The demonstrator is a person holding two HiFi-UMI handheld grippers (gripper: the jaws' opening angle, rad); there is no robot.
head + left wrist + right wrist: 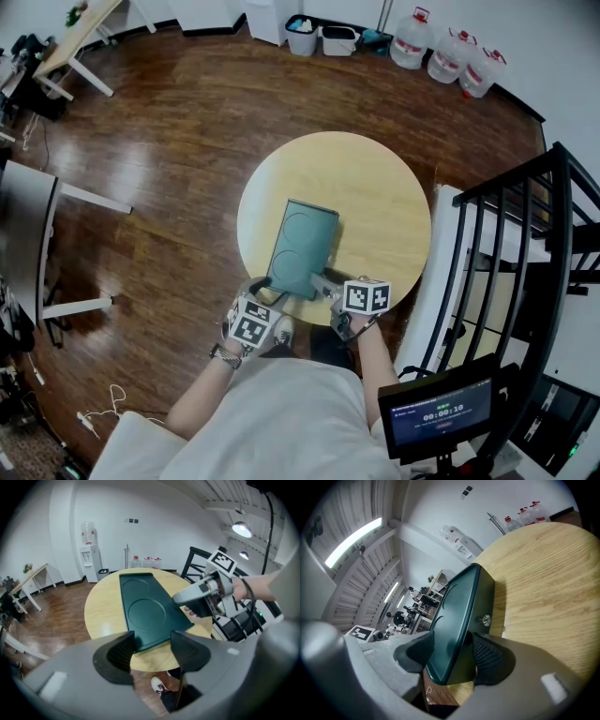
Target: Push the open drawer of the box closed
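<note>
A dark green flat box (302, 246) lies on a round pale wooden table (375, 183), its near end close to the table's edge on my side, above a dark wooden floor (159, 141).

My right gripper (452, 653) is clamped on the box's near right corner. One ribbed black pad presses the lid, which is embossed with circles. The other pad presses the side face that carries a small silver knob (486, 619). The box fills the whole gap between the two pads. From this view that face looks flush with the body, and I cannot tell whether any drawer stands out.

My left gripper (153, 649) sits at the box's near left end with its jaws wide apart and nothing gripped. The box's near edge lies just past the pad tips, and I cannot tell whether either pad touches it.

In the head view, both marker cubes sit side by side at the table's near rim. Three clear water bottles (450, 52) stand against the far wall. A black metal railing (525, 234) rises to the right of the table.
</note>
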